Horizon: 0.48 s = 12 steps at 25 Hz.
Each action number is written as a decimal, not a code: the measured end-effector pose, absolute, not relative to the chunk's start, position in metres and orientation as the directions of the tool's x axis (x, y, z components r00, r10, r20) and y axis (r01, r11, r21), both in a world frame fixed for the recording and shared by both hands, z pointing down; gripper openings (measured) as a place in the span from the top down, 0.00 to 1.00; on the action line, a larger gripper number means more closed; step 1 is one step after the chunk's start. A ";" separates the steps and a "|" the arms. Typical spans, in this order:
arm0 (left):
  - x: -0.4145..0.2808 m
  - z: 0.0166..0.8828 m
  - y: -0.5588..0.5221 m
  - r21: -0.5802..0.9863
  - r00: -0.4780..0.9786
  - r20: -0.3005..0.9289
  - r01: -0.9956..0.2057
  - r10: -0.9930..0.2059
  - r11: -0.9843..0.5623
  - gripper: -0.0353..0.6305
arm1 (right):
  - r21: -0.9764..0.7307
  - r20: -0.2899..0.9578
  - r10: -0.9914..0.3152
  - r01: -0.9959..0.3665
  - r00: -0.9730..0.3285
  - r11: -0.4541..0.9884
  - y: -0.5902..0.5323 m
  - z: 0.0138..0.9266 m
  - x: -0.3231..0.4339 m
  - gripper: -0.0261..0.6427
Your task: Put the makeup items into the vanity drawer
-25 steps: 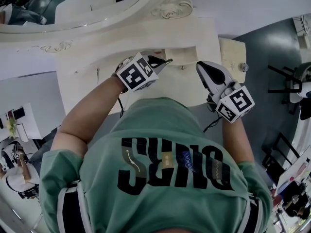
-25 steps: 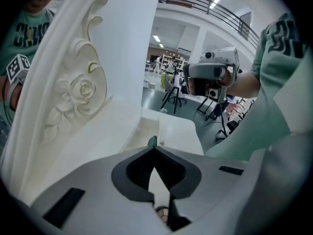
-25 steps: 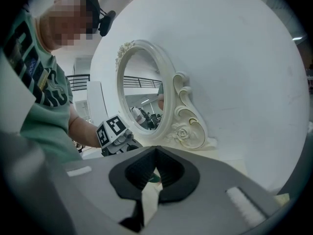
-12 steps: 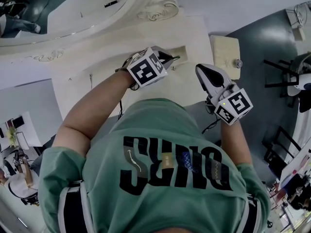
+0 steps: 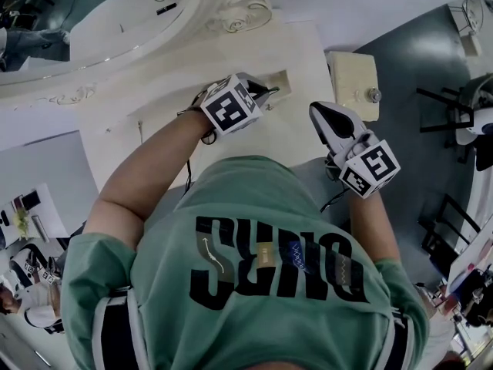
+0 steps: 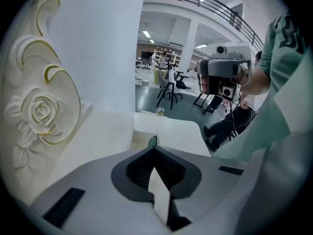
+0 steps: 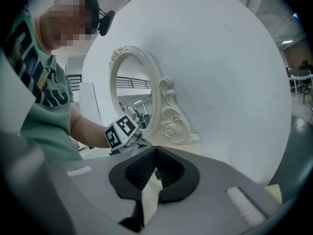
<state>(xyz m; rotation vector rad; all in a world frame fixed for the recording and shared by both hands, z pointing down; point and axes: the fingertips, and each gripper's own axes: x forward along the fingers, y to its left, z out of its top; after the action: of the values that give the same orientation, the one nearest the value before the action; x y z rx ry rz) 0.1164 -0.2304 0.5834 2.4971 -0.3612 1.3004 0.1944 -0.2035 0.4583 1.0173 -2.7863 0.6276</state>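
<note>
No makeup item shows clearly in any view. My left gripper [image 5: 266,92] hangs over the cream vanity top [image 5: 177,122], its jaws shut with nothing between them, tips beside a small rectangular recess [image 5: 279,83]. In the left gripper view the shut left gripper [image 6: 152,142] points at that recess [image 6: 141,142]. My right gripper [image 5: 316,111] is held off the vanity's front right edge, also shut and empty. In the right gripper view the right gripper [image 7: 156,153] faces the oval mirror [image 7: 128,94] and the left gripper's marker cube [image 7: 120,131].
A carved rose scroll [image 5: 245,10] flanks the mirror [image 5: 92,14]. A cream box with a round knob [image 5: 353,85] stands right of the vanity on grey floor. Black chairs [image 5: 454,122] are at the far right. The person's green shirt [image 5: 262,268] fills the lower head view.
The head view has swung a little. My left gripper has edged closer to the recess on the vanity top. The right gripper has hardly moved. Both stay shut.
</note>
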 end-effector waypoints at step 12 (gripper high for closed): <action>0.118 0.594 -0.228 0.127 0.522 0.849 -0.347 -0.078 -0.929 0.91 | -0.343 0.242 -0.595 -0.641 -0.767 0.687 -0.199 0.458 0.199 0.95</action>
<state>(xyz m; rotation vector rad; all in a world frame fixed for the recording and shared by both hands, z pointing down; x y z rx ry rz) 0.1184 -0.2277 0.5937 2.4845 -0.3563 1.3650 0.1994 -0.1986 0.4583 1.0224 -2.7824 0.6301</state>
